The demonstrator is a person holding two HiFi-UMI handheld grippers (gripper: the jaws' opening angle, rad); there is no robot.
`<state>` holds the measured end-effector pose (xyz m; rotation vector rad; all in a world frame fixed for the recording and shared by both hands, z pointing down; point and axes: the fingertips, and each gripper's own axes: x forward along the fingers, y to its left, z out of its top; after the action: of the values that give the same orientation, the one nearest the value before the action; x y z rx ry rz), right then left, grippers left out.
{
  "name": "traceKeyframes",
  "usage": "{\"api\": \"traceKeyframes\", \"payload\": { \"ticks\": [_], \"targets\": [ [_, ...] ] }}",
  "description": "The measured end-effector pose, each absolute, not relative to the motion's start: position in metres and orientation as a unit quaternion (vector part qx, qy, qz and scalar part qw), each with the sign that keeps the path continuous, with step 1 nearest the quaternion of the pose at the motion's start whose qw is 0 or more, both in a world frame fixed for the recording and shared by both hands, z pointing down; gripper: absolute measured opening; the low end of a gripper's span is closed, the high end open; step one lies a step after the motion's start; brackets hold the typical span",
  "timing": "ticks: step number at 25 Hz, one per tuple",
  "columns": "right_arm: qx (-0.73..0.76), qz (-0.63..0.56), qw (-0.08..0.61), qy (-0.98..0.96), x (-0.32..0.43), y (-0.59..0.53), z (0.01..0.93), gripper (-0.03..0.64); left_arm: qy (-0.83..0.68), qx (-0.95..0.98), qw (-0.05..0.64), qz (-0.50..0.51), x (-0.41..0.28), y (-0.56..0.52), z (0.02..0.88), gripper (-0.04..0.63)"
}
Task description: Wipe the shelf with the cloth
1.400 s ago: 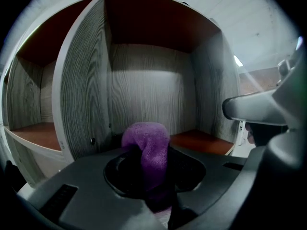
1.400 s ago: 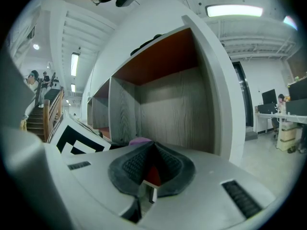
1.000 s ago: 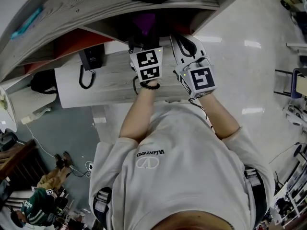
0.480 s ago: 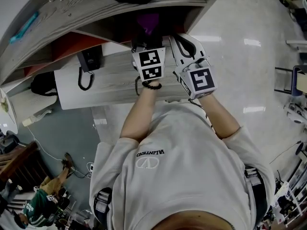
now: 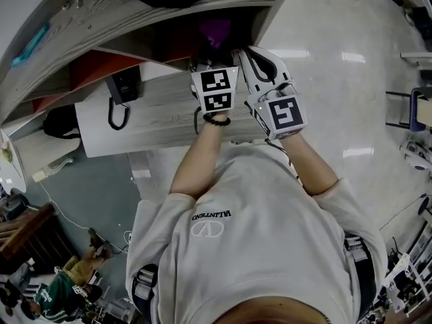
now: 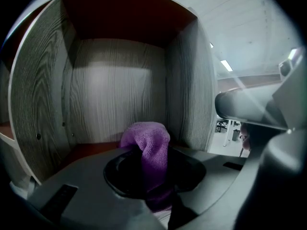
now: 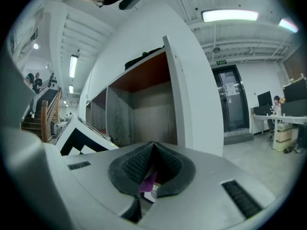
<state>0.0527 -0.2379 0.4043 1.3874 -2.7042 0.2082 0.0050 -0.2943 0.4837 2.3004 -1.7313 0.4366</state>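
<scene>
A purple cloth (image 6: 146, 143) bunches up between the jaws of my left gripper (image 6: 153, 183), which is shut on it. The cloth sits low in a shelf compartment (image 6: 110, 95) with grey wood-grain walls and a reddish floor. In the head view the cloth (image 5: 214, 31) shows inside the dark opening, just beyond the left gripper (image 5: 214, 63). My right gripper (image 5: 255, 56) hovers beside it at the compartment's right edge. Its pads (image 7: 132, 164) are closed together, with a thin purple sliver low between them.
The white side panel (image 7: 192, 90) of the shelf unit rises right of the compartment. A lower shelf board (image 5: 155, 110) lies under both grippers, with a black handset and cord (image 5: 120, 96) on its left. Polished floor (image 5: 337, 59) spreads to the right.
The left gripper has slid right along the shelf with the cloth, towards the compartment's right wall. The right gripper has barely moved.
</scene>
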Motion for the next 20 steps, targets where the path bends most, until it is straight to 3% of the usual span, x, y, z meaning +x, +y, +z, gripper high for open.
{"api": "traceKeyframes", "payload": {
  "ticks": [20],
  "targets": [
    [0.486,0.062,0.045,-0.871,0.098,-0.228,0.4,-0.002,-0.54,0.818,0.142,0.137,0.059,-0.291,0.484,0.094]
  ]
}}
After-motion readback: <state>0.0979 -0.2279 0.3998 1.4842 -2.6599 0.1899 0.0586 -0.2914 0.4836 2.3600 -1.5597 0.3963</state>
